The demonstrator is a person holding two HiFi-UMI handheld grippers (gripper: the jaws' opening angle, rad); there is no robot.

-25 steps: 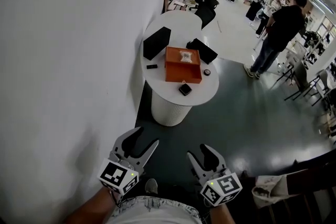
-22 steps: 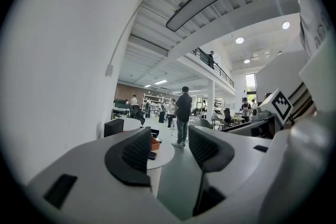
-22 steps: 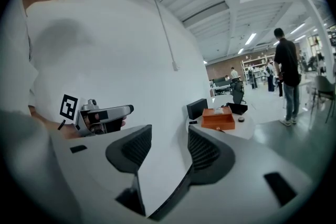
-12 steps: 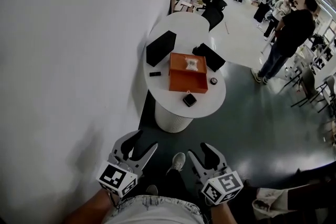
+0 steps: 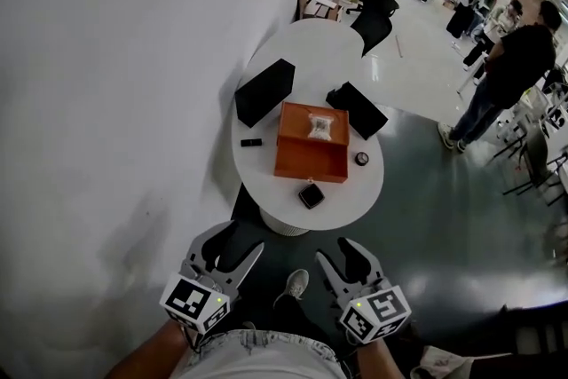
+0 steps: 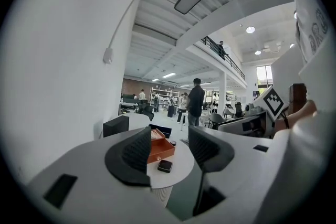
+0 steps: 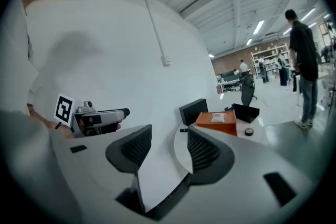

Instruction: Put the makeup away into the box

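Right, both tools are idle: the left two-jaw gripper and the right two-jaw gripper have their jaws apart with nothing between them, and sit low at 6 o'clock in the head view. The work is dead ahead at 12 o'clock, well apart from both, on a round white table with a smooth matte top. The orange rectangular box sits mid-table, hard-edged and cardboard-like, with a clear packet on or in its top. I can't tell if a lid is on. The makeup lies loose around it. A black square glossy compact is at the box's 6 o'clock, near the table edge, and it's the closest piece, slightly nearer the right gripper's line. A slim black stick is at 9 o'clock with its long axis running 9-to-3, on the left gripper's side. A small round black pot is at 3 o'clock. One matte black slab is at 11, and another at 1. My read is close in first, compact likely first pick.
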